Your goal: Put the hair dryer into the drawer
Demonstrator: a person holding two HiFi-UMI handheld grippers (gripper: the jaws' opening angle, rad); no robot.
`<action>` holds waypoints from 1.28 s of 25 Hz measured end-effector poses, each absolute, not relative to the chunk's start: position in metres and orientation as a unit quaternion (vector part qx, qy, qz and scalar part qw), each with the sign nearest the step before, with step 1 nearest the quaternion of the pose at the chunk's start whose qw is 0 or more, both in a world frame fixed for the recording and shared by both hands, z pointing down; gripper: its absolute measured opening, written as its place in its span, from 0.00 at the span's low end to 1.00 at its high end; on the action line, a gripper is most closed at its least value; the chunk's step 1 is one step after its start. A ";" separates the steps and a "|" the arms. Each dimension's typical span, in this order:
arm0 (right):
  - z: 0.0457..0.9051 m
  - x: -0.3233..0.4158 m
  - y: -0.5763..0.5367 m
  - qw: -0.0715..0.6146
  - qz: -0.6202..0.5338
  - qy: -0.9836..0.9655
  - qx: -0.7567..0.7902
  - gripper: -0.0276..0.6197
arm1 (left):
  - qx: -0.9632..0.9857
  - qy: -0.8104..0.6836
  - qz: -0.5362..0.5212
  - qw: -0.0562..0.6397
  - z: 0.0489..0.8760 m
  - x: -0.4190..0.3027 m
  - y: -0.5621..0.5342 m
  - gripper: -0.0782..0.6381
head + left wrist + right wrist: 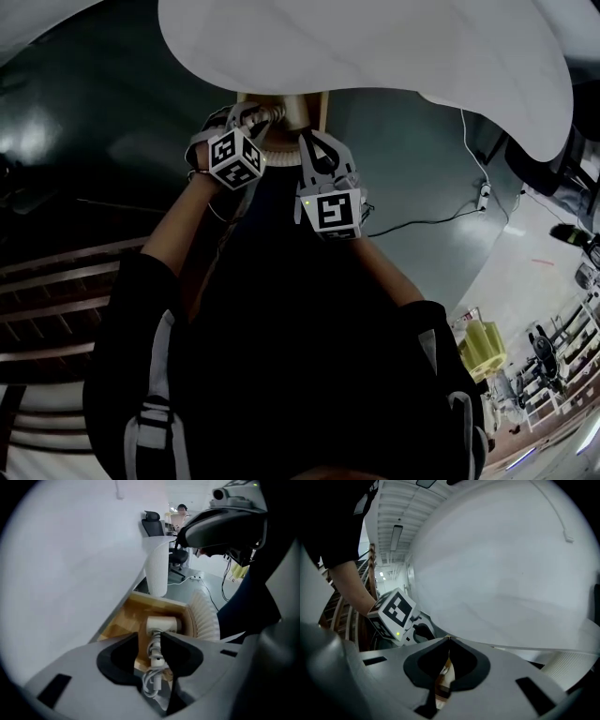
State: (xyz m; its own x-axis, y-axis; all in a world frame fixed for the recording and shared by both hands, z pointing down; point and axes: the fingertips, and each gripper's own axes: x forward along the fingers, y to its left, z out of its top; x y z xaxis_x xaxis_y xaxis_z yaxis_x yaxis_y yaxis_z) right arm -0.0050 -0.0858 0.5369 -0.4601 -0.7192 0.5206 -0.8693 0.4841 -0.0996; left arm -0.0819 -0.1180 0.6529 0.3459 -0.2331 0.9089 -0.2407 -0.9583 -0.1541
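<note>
The white hair dryer [161, 623] lies on the wooden bottom of the open drawer [123, 620], its coiled white cord [152, 679] trailing towards me. My left gripper [150, 635] hangs above it, jaws slightly apart and gripping nothing; the dryer's handle shows through the gap. In the head view the left gripper [255, 117] and right gripper [307, 141] sit side by side over the drawer [298, 111], under the white table top [375, 47]. My right gripper [448, 639] has its fingertips touching, with nothing seen between them. The left gripper's marker cube [393, 611] shows beside it.
A white ribbed column [157, 569] stands beyond the drawer, whose curved ribbed front [206, 616] is at the right. A black office chair [152, 524] stands further back. A cable and power strip [483, 197] lie on the dark floor. Wooden slats [56, 300] run at the left.
</note>
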 end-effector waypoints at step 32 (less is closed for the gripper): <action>0.287 0.056 -0.086 0.050 -0.006 -0.826 0.562 0.08 | 0.873 -0.482 0.071 0.011 0.293 -0.052 -0.116 0.12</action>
State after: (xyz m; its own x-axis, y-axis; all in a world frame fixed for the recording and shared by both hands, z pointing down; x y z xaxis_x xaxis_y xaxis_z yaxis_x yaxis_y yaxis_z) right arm 0.0564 -0.0856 0.2868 -0.3630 -0.9287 0.0757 -0.9274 0.3680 0.0668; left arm -0.0519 -0.1156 0.2935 0.5258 -0.8398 0.1352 -0.8430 -0.5357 -0.0487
